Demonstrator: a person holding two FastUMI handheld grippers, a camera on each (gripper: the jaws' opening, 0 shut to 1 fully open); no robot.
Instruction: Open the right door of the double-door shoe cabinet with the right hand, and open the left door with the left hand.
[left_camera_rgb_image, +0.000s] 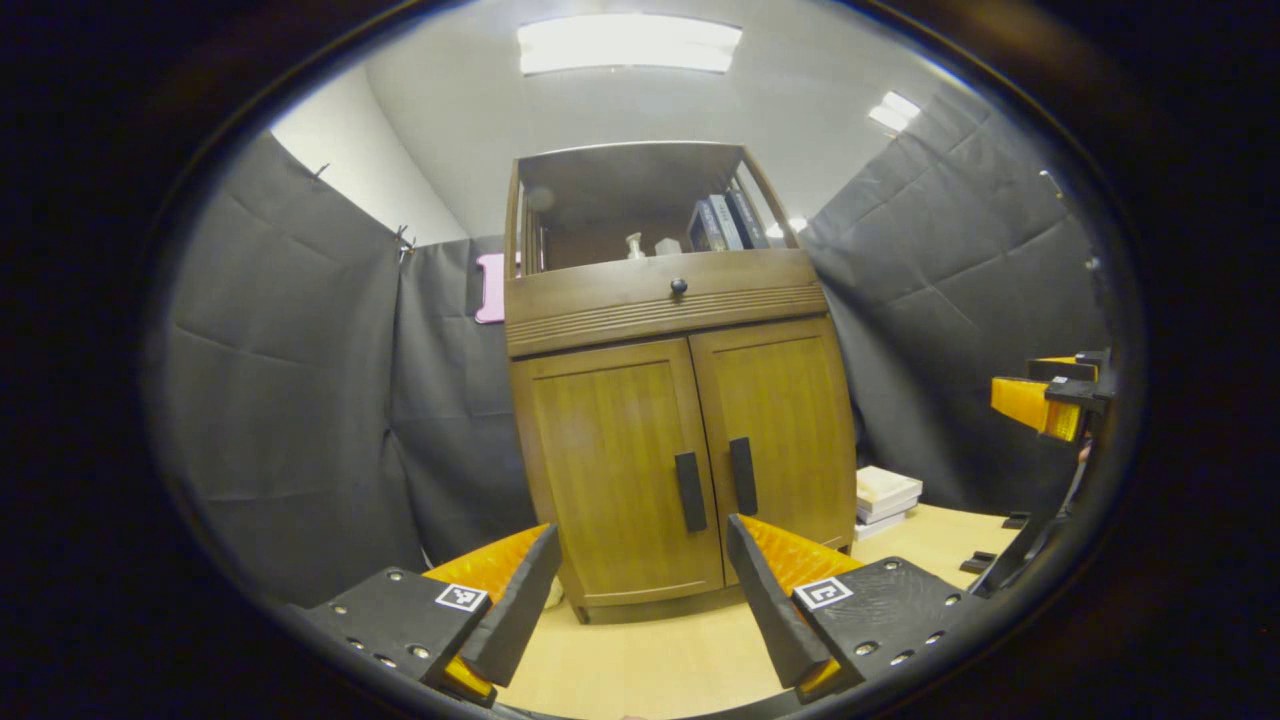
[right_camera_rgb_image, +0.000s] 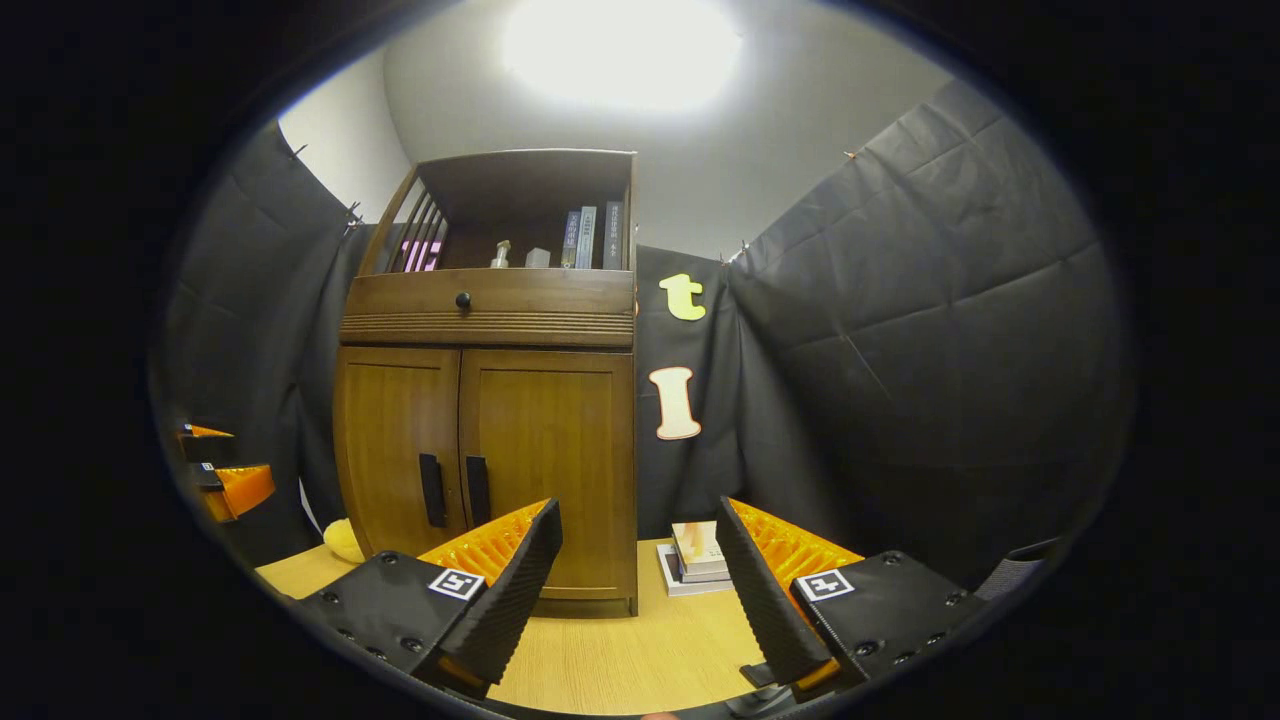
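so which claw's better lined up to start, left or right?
Probably left. In the left gripper view the left claw is open and frames the door handles head-on. In the right gripper view the right claw points past the cabinet edge, the right handle off to one side.

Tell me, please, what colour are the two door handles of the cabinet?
Black. Both door handles are dark vertical bars against brown wood, clearest in the left gripper view.

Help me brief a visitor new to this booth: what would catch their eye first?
The wooden shoe cabinet stands in the middle on the pale table, both doors shut, with two dark vertical handles side by side at the centre seam. Books lean on its open top shelf; a small stack of books lies to its right.
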